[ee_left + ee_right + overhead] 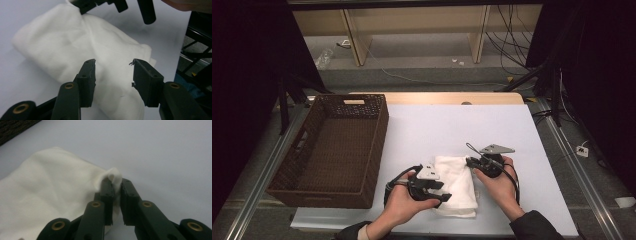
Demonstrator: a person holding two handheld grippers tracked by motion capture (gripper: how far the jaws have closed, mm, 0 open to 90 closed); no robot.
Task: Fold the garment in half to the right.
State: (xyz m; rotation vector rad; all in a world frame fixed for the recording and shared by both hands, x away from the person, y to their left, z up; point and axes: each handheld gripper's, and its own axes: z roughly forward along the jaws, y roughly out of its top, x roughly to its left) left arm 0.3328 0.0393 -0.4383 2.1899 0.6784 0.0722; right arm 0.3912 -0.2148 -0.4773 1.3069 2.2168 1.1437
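- Right now the folded white cloth [457,184] lies on the white bench [512,125], just right of the brown wicker basket [332,150], its long axis running away from me toward the far edge.
- My right tool [115,185] is at the cloth's far right corner, its jaws nearly together and pinching a small raised tuft of that corner.
- My left tool [113,63] hovers over the cloth's near left part, jaws about half apart with nothing between the pads; the fabric lies below them, untouched.
- Seen from the basket, the left hand [404,207] is the nearer one, and the right hand [497,185] sits on the cloth's far side.
- I judge the coming move turns on the left tool dropping onto the near edge to match the right tool's grip.
- Nothing stands between cloth and basket; the basket's right wall is the only thing to lift over.
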